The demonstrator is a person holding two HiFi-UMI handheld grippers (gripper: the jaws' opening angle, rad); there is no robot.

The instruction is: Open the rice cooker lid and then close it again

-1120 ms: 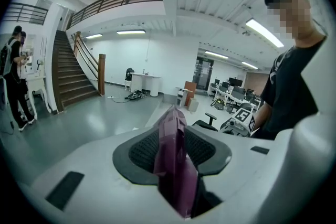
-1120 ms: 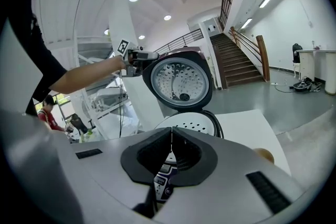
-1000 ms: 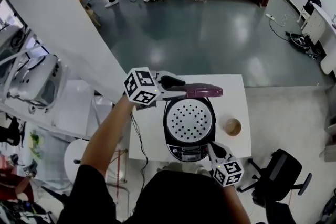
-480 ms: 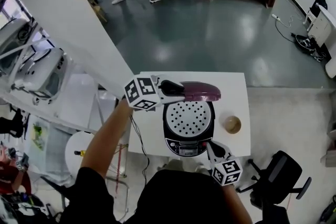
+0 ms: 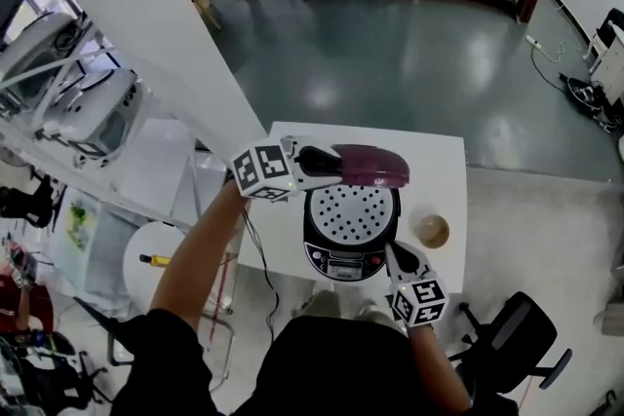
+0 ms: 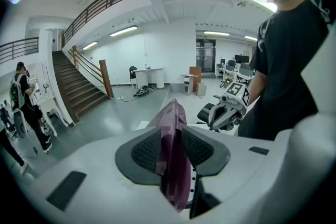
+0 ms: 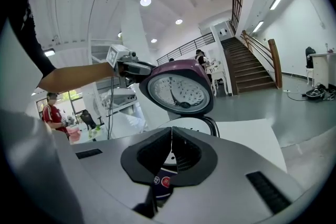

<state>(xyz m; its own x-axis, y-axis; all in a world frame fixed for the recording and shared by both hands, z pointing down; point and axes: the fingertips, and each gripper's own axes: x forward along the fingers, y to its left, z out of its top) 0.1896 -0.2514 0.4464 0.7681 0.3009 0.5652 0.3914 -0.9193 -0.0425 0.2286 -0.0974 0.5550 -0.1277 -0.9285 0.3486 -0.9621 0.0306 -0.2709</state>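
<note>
left gripper view shows your left gripper point(image 6: 172, 135) with its fingers point(image 6: 144, 152) pinched on the front rim of the glossy plum-purple plastic lid point(image 6: 172, 112), having just closed in on it. right gripper view shows your right gripper point(image 7: 171, 134) with its fingers pressed together on nothing, hovering just before the cooker's control panel. the lid stands raised over the black-and-silver round rice cooker point(image 5: 336, 260), which sits on the white square tabletop point(image 5: 444, 166). expect the lid to be rigid, fairly light, hinged and probably sprung, with a slick shell. keep your hold on that front rim and guide it down along its arc. you have one cooker, one lid, one small round brown cup point(image 5: 432, 232) beside the cooker, and two grippers.
</note>
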